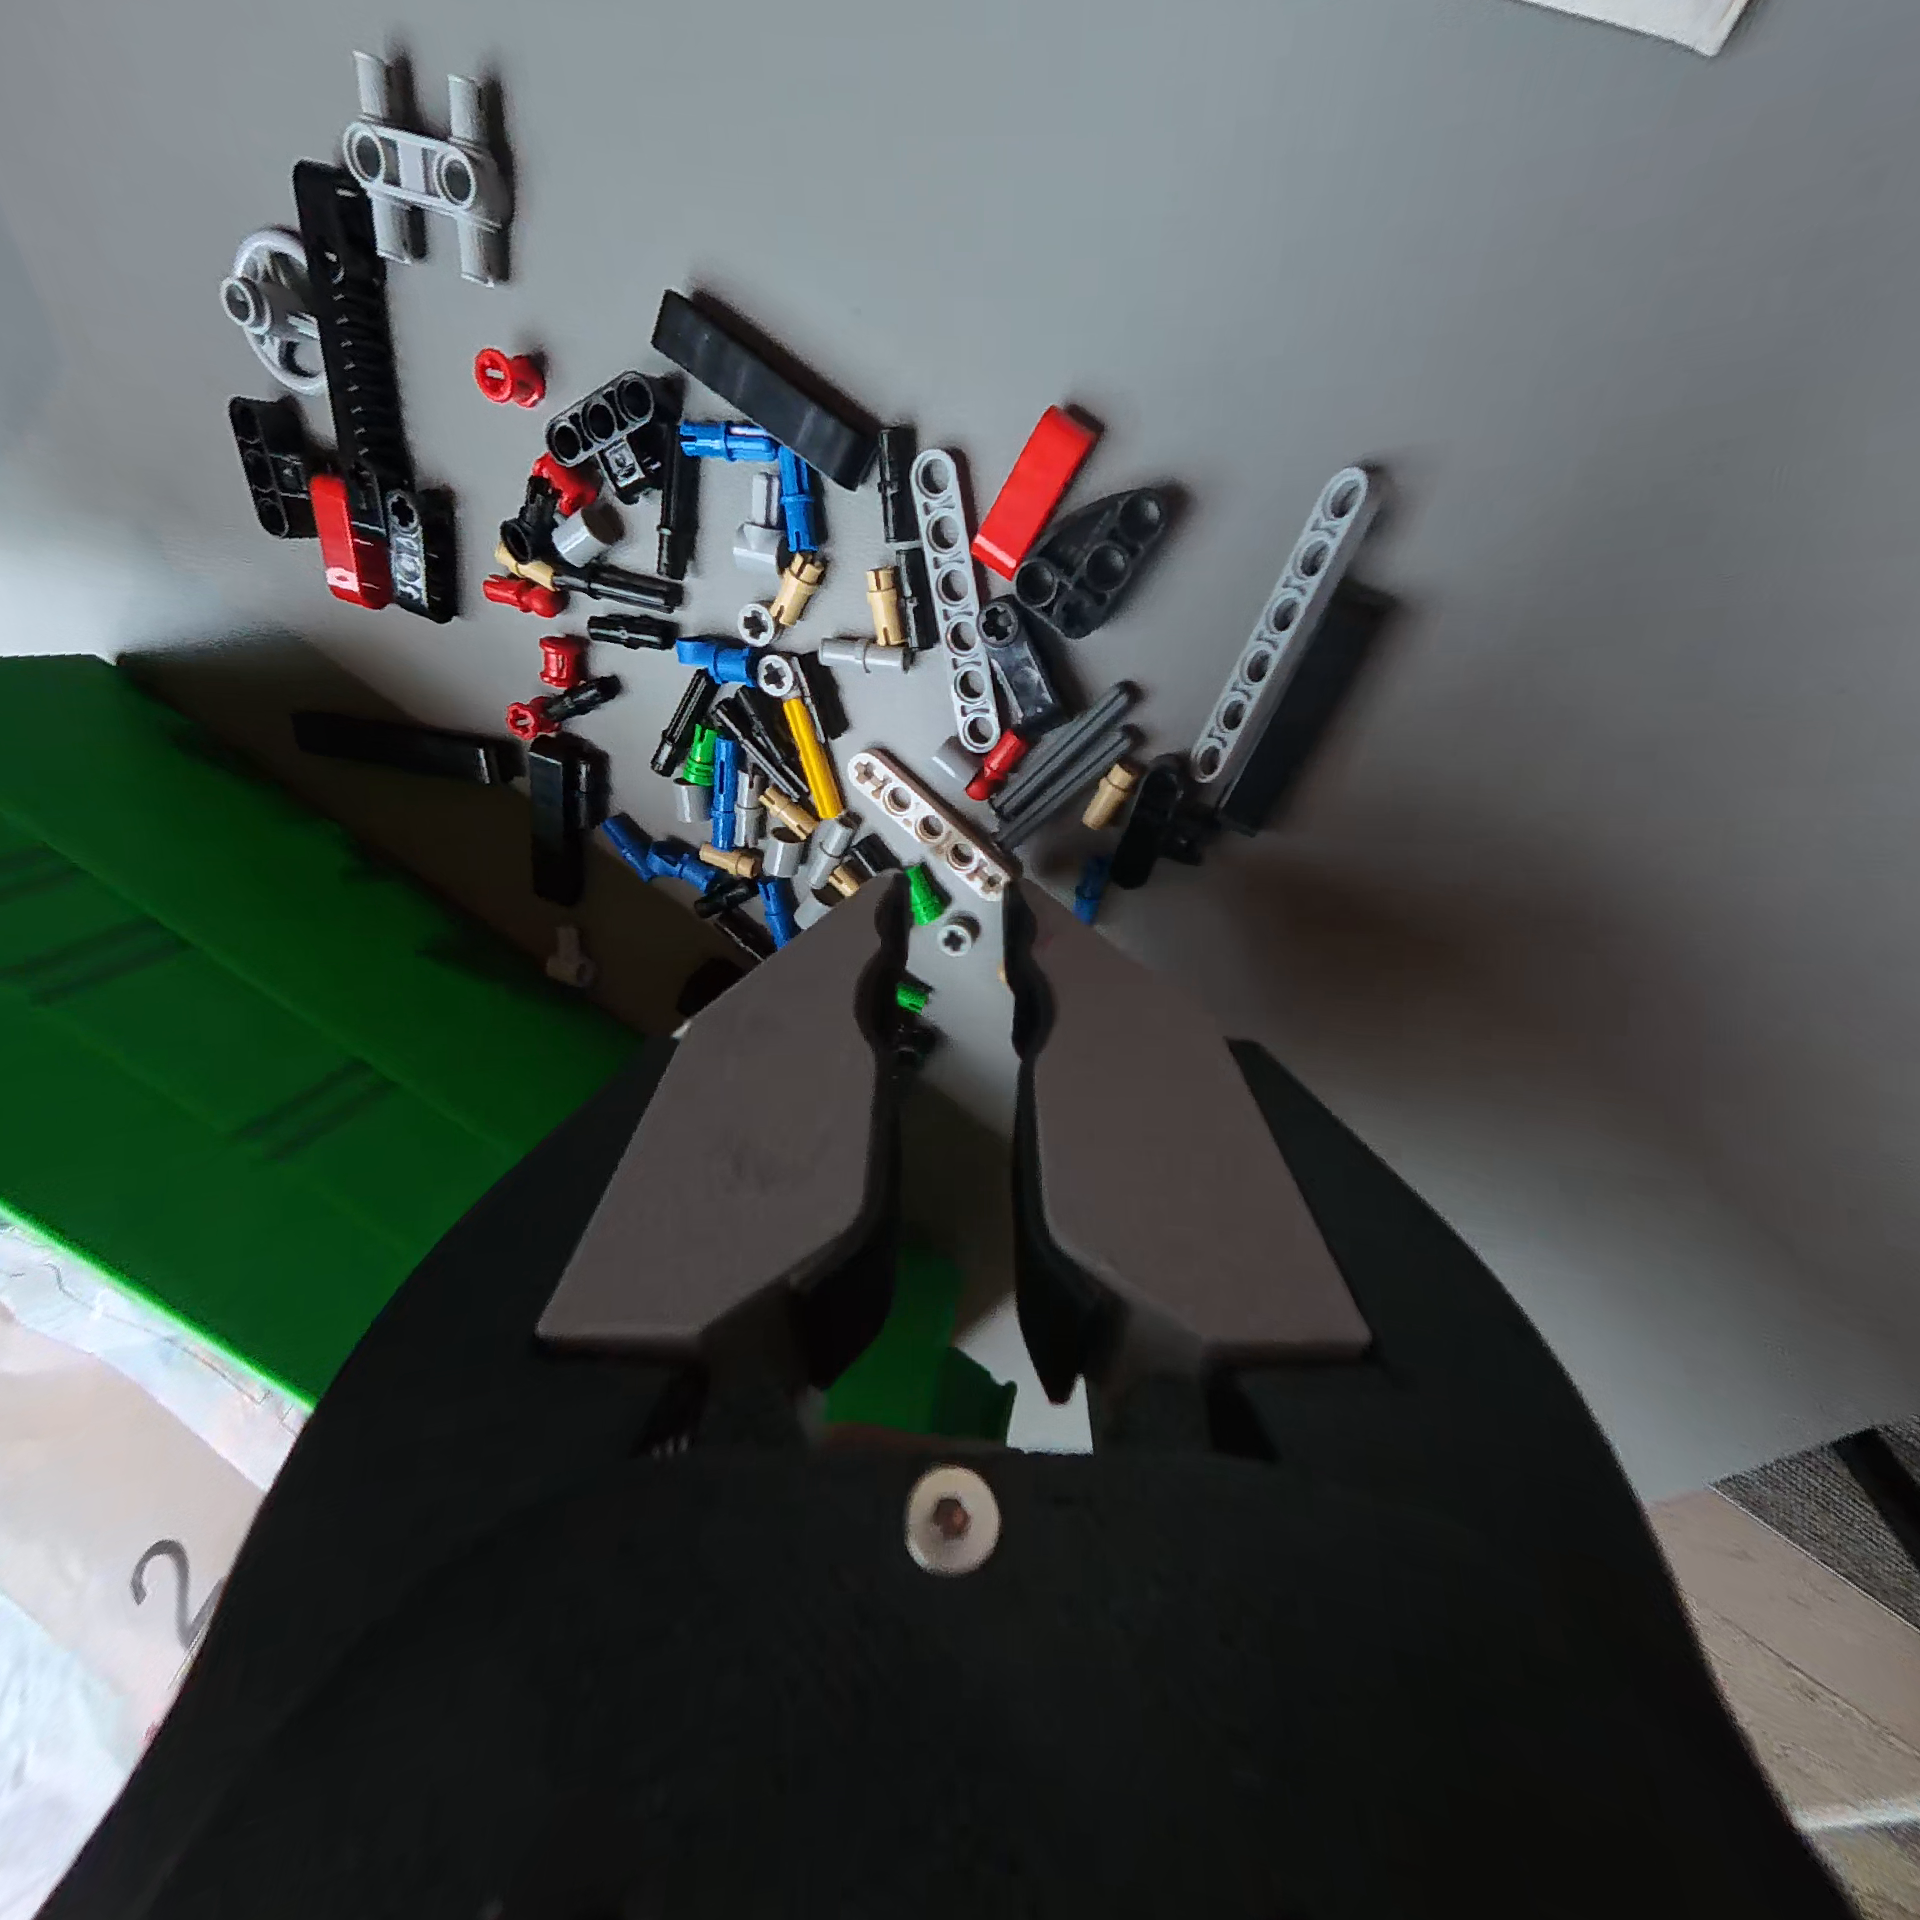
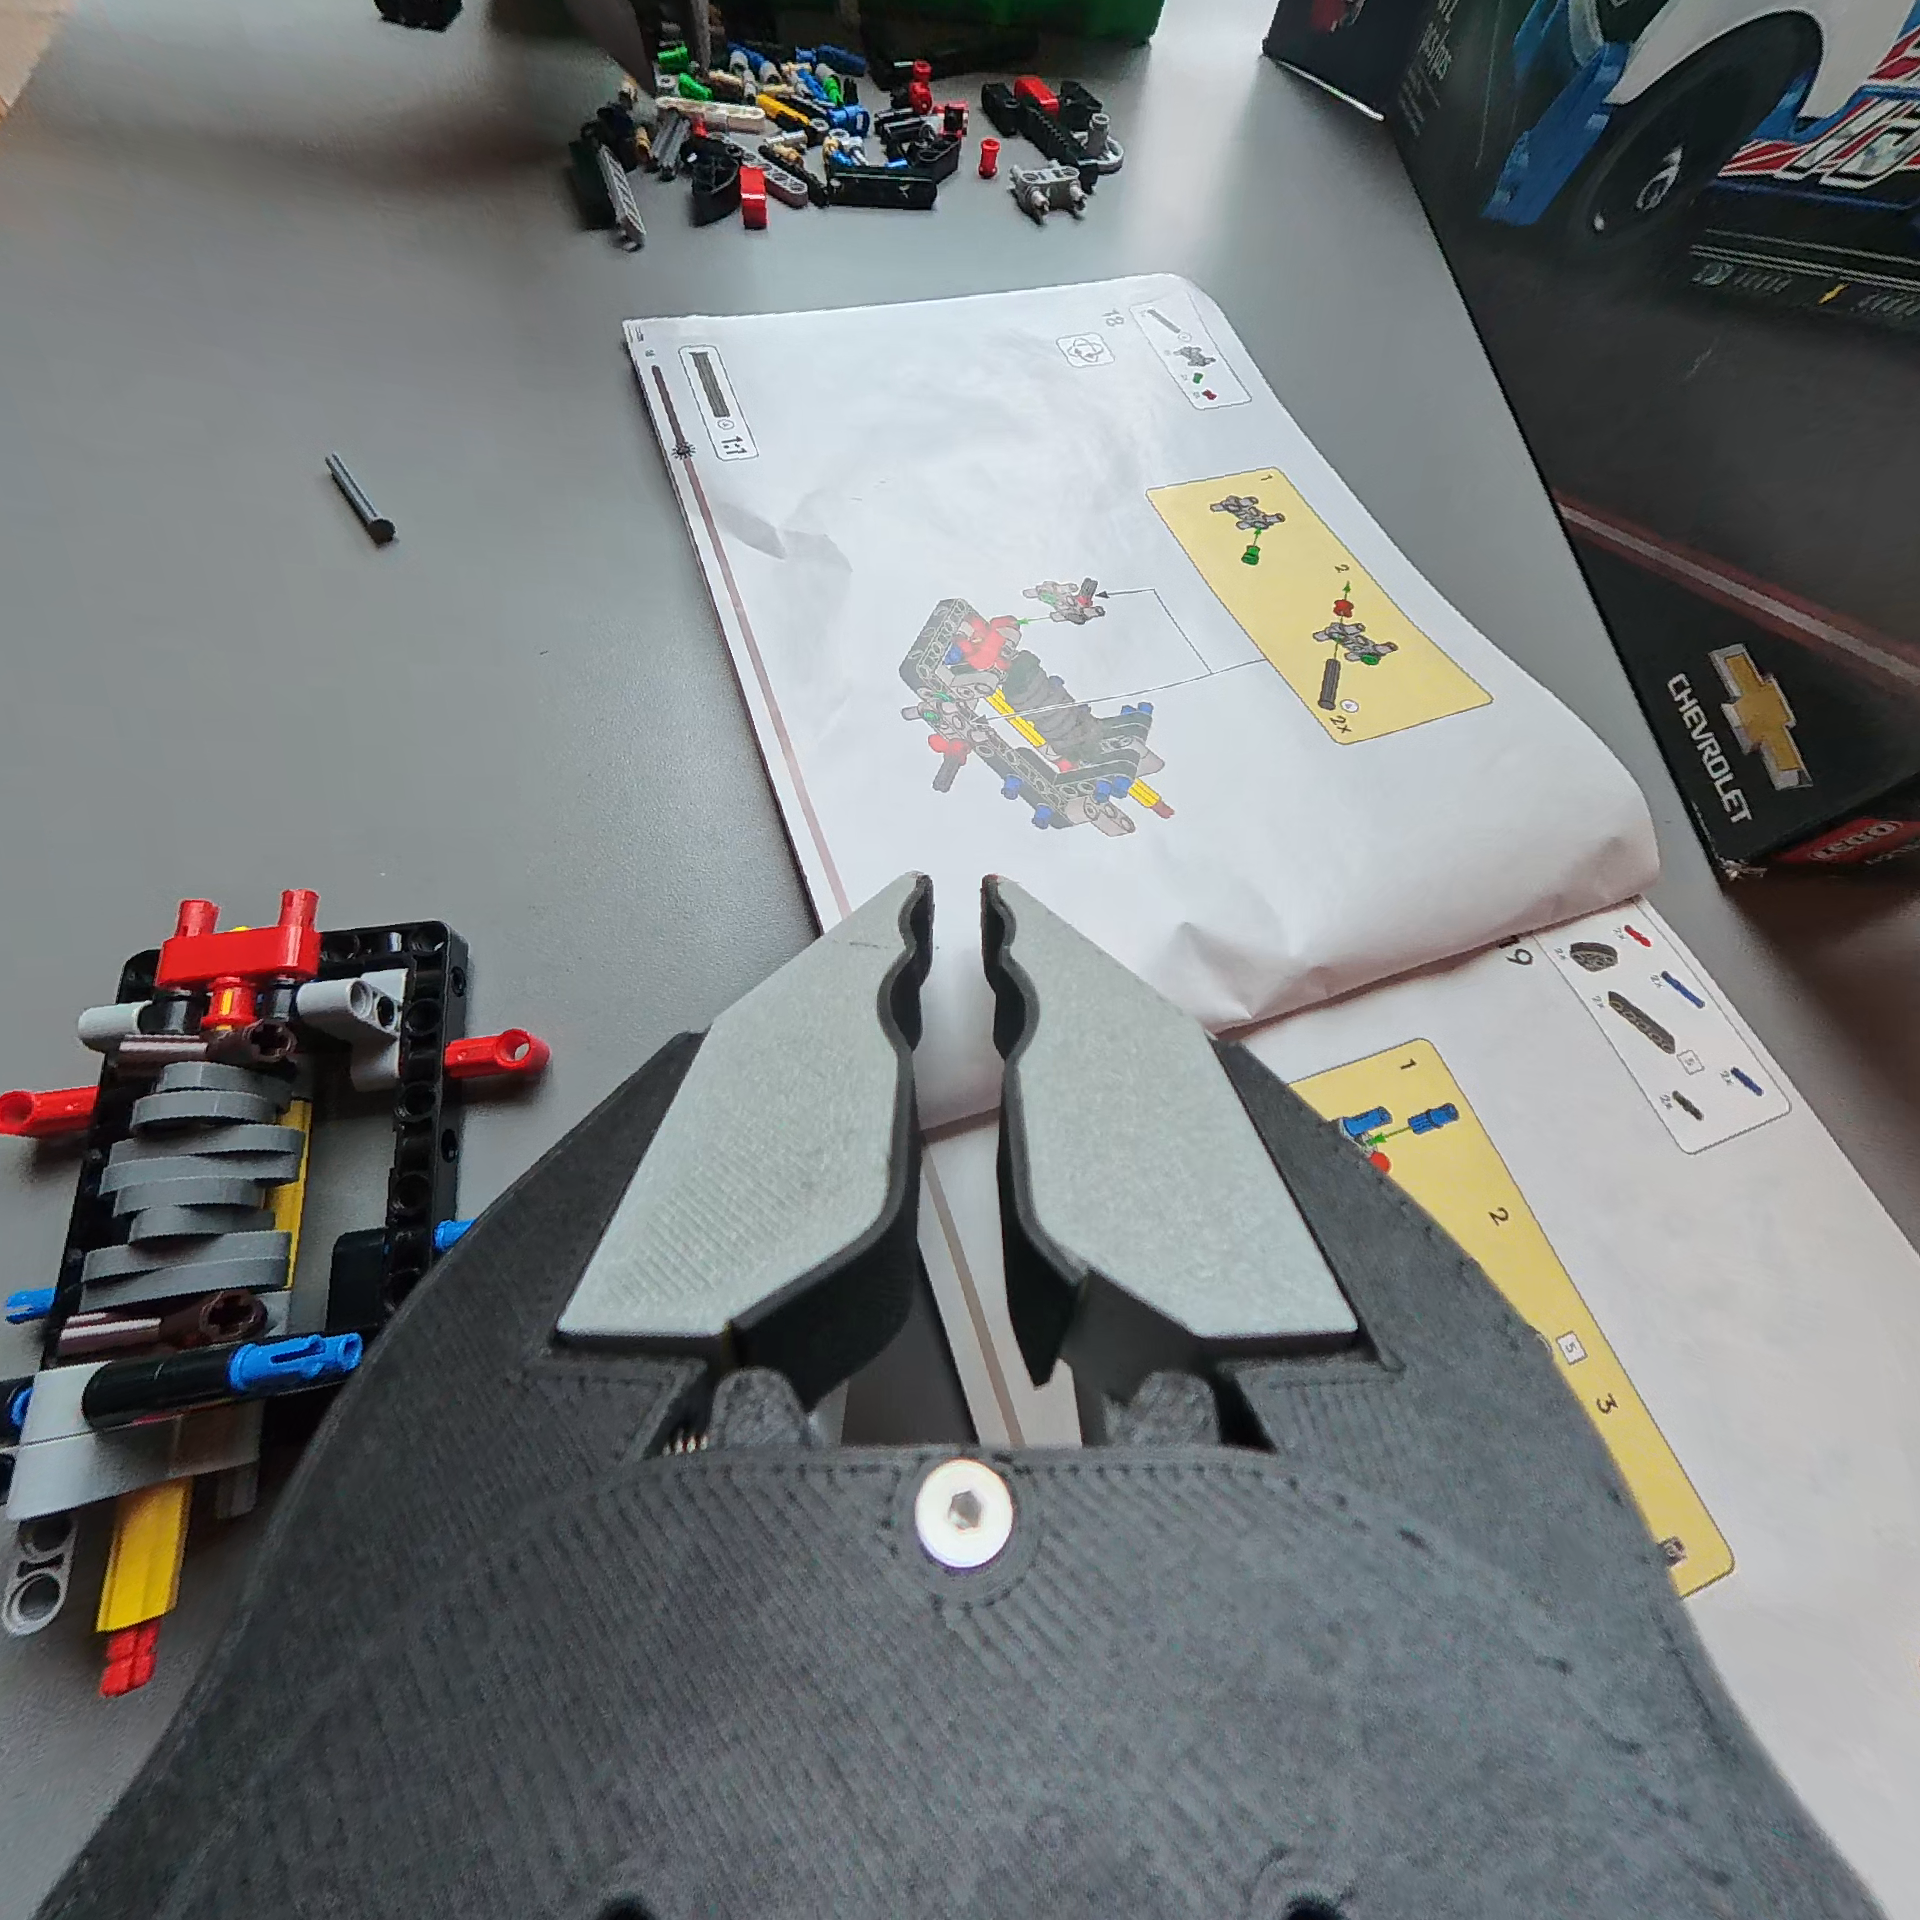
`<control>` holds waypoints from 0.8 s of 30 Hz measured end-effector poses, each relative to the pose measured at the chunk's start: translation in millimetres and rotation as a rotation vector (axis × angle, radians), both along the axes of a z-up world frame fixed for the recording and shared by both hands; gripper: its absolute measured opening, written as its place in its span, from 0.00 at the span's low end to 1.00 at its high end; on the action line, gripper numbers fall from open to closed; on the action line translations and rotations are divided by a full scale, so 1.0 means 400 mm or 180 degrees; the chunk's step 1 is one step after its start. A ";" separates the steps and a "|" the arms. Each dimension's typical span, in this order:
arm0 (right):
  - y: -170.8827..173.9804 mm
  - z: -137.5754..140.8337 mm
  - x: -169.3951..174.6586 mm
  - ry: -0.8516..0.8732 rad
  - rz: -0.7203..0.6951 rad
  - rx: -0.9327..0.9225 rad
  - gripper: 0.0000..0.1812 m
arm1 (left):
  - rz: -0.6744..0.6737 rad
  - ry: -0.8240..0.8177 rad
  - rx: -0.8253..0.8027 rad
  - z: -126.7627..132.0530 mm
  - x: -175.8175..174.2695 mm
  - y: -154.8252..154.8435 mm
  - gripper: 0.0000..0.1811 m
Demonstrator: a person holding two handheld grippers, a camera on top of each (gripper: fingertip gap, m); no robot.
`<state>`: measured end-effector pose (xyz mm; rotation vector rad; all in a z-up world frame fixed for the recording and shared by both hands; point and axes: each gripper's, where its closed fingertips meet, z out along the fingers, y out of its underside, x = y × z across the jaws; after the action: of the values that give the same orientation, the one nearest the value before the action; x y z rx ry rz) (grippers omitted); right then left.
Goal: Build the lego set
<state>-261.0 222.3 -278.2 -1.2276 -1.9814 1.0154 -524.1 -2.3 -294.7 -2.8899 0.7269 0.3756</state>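
The left gripper (image 1: 954, 899) hangs parted and empty over the loose lego pieces (image 1: 790, 665) scattered on the grey table (image 1: 1455, 312). The right gripper (image 2: 956, 902), slightly parted and empty, hovers above the open instruction booklet (image 2: 987, 499); the half-built frame (image 2: 239, 1174) lies just left.

Two wrist cameras, both angled down over the worktop (image 2: 312, 675).
Left looks closely onto the loose Lego pieces (image 1: 769, 644); right sees that pile (image 2: 831, 125) far off, beyond the instruction booklet (image 2: 1039, 499).

Glossy plastic bricks (image 1: 790, 644) on a smooth matt table (image 1: 1351, 260).
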 end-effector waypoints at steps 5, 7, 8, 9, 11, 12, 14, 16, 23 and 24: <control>0.000 0.001 0.000 0.0007 -0.0002 0.0008 0.03 | -0.0130 0.0020 0.0014 0.012 0.021 0.013 0.08; 0.000 0.001 0.000 0.0013 -0.0005 0.0007 0.03 | -0.0175 0.0068 -0.0055 0.008 0.023 0.014 0.09; 0.000 0.002 0.000 0.0018 -0.0005 0.0003 0.03 | -0.0202 0.0072 -0.0106 0.005 0.024 0.012 0.09; 0.000 0.003 0.000 0.0021 -0.0004 -0.0003 0.03 | -0.0232 0.0079 -0.0139 0.002 0.025 0.011 0.09; -0.001 0.003 0.001 0.0021 0.0002 -0.0013 0.03 | -0.0297 0.0090 -0.0184 0.001 0.025 0.011 0.09; -0.001 0.003 0.001 0.0020 0.0004 -0.0013 0.03 | -0.0346 0.0086 -0.0204 0.000 0.027 0.011 0.09; -0.002 0.002 0.001 0.0015 0.0011 -0.0013 0.03 | -0.0451 0.0084 -0.0265 -0.005 0.033 0.008 0.08; -0.003 0.002 0.001 0.0017 0.0015 -0.0013 0.03 | -0.0525 0.0101 -0.0353 -0.012 0.034 0.003 0.09; -0.004 0.004 0.001 0.0024 0.0023 -0.0028 0.03 | -0.0609 0.0103 -0.0485 -0.021 0.030 0.004 0.05; -0.004 0.004 0.001 0.0022 0.0025 -0.0029 0.03 | -0.0626 0.0101 -0.0502 -0.021 0.030 0.004 0.05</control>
<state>-260.4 220.5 -276.5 -1.2205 -1.9799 1.0323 -512.2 -0.7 -303.1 -2.9252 1.0813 0.3555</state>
